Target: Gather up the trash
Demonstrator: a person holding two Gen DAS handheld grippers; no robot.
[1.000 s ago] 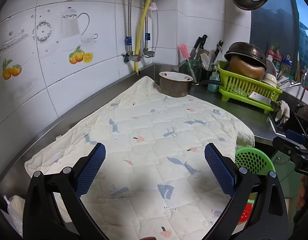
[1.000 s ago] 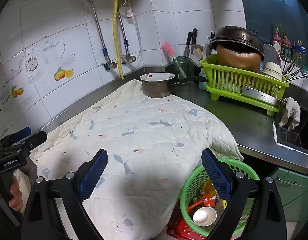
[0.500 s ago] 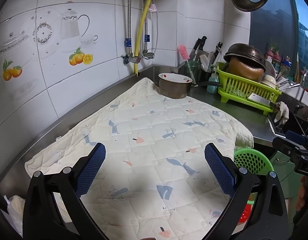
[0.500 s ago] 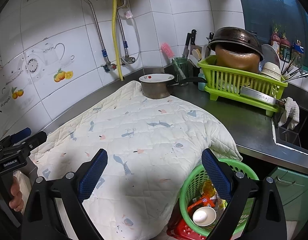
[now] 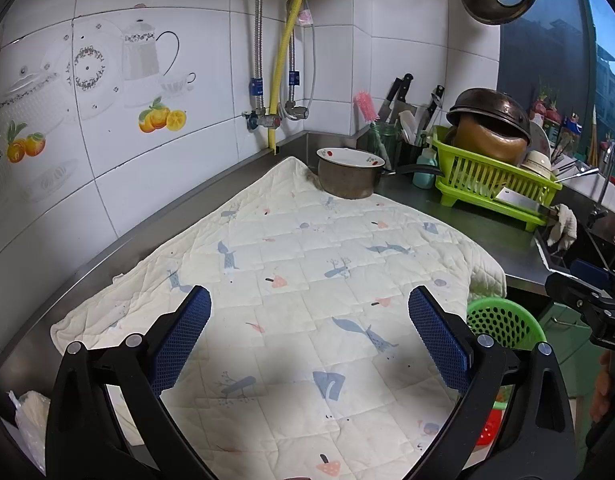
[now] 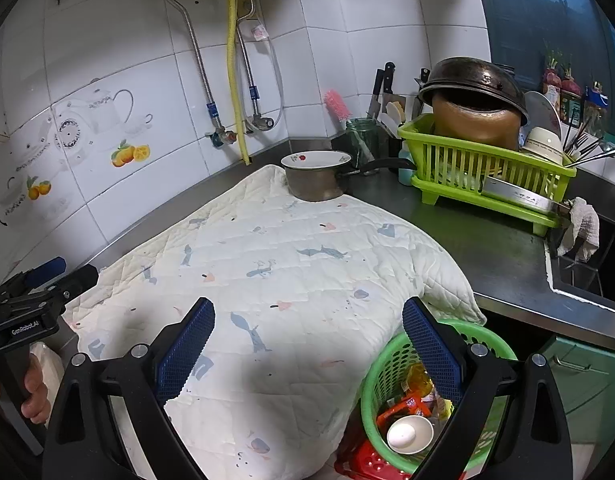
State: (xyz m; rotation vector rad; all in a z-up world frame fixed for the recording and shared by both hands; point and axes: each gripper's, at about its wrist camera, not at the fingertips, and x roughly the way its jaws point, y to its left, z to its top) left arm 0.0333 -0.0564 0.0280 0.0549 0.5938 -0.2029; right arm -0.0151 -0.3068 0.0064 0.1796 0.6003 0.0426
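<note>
A green perforated basket [image 6: 381, 374] stands below the counter's front edge and holds wrappers [image 6: 407, 404] and a white cup [image 6: 407, 434]. Its rim also shows in the left wrist view [image 5: 503, 320]. A quilted cream mat [image 5: 307, 280] with small prints covers the counter; no loose trash shows on it [image 6: 291, 272]. My left gripper [image 5: 309, 338] is open and empty above the mat's near part. My right gripper [image 6: 307, 344] is open and empty above the mat's front edge, its right finger over the basket.
A metal saucepan [image 5: 349, 174] stands at the mat's far corner. A green dish rack [image 6: 487, 168] with pots and bowls sits at the right, with knives and a pink brush [image 6: 337, 105] behind. A sink [image 6: 587, 264] lies at far right. A white bag [image 5: 27, 420] sits lower left.
Both grippers have drawn back slightly from the counter and stay open. Nothing on the mat or in the basket has moved.
</note>
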